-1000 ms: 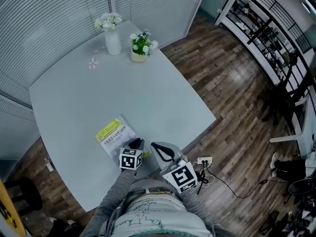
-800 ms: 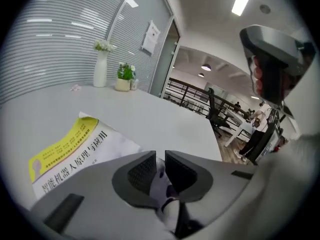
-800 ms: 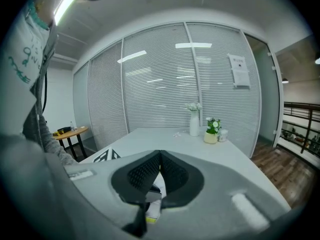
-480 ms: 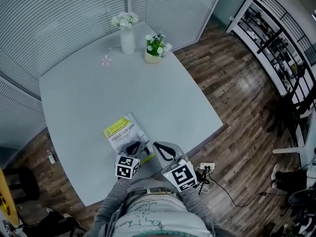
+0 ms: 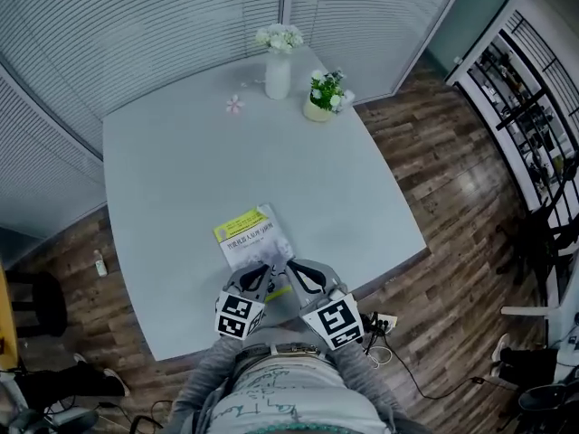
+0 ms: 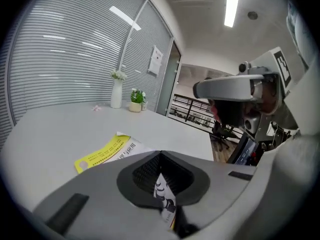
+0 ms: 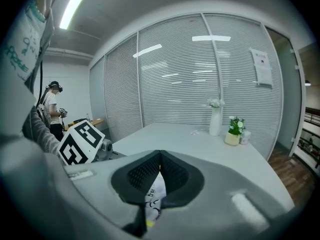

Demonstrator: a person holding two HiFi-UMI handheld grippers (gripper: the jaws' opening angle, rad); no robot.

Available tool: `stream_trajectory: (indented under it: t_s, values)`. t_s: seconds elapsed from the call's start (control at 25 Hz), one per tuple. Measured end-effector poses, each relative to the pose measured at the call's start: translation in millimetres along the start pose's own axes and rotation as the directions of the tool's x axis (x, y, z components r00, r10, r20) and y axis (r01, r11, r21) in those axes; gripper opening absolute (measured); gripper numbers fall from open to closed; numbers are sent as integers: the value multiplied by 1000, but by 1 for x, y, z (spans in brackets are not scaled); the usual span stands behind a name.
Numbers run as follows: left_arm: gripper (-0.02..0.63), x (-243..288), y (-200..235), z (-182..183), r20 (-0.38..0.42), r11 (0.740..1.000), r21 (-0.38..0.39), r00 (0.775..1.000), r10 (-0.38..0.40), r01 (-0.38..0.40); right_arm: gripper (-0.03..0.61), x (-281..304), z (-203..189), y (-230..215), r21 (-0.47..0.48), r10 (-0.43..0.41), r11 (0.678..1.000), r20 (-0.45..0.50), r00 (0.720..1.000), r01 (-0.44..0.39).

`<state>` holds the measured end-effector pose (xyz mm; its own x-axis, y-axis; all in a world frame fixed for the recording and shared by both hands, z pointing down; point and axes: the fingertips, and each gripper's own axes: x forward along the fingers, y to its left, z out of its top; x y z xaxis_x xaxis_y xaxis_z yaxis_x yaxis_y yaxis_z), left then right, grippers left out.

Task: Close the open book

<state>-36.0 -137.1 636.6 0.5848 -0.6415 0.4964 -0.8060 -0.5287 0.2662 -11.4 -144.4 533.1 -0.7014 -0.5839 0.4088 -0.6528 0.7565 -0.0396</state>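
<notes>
Grey-white and almost bare, the bench (image 5: 181, 179) fills the middle of the head view, its four edges all in sight and dark wooden floor (image 5: 425, 170) round them. The book (image 5: 251, 236) lies shut and flat on it, cover up (yellow band toward the upper left, white printed part below), close to the bench's lower edge and turned at a slant to it. Its lower right end runs under the two claws.

The left claw (image 5: 260, 274) sits just below the book, its marker cube toward the bottom of the frame. Its jaws have just been closing and their tips are now pressed together. In the left gripper view only a slip of printed paper shows through the hollow behind the tips, and the yellow band of the cover lies ahead at the lower left. The right claw (image 5: 297, 271) is just beside the left one, to its right, and its jaws are pressed together at the tips too, with the same sort of printed slip showing in the hollow behind them.

Open bench surface spreads above the book and to both sides of it. A white vase (image 5: 278, 75) of flowers, a small potted plant (image 5: 321, 102) and a loose pink flower (image 5: 235, 105) keep to the upper edge, well apart from the book. Slatted blinds (image 5: 136, 34) close off the upper left, and dark shelving (image 5: 534, 107) stands at the far right. The right gripper view catches a person (image 7: 52, 109) standing far off at the left.
</notes>
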Motion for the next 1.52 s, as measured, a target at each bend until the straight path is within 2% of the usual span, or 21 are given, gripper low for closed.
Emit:
stream_trajectory:
  t_s: [0.28, 0.52, 0.68, 1.04, 1.32, 1.52]
  values:
    - [-2, -25, -5, 24, 69, 1000, 18, 998, 4, -5, 0, 15, 2, 16, -18, 58, 998, -14, 998, -58]
    - [-2, -50, -6, 62, 176, 999, 40, 984, 18, -26, 0, 22, 14, 23, -42, 82, 996, 15, 996, -82]
    - [-2, -66, -9, 88, 256, 997, 56, 966, 46, -62, 0, 19, 30, 23, -48, 85, 996, 75, 994, -81]
    - [-2, -99, -12, 145, 409, 990, 63, 908, 89, -126, 0, 12, 83, 29, -95, 103, 992, 199, 975, -85]
    - [-2, -115, -6, 162, 442, 982, 59, 887, 134, -178, 0, 12, 105, 36, -117, 124, 988, 218, 968, -101]
    - [-2, -115, -2, 161, 443, 979, 60, 885, 147, -193, 0, 12, 109, 37, -117, 129, 987, 209, 969, -106]
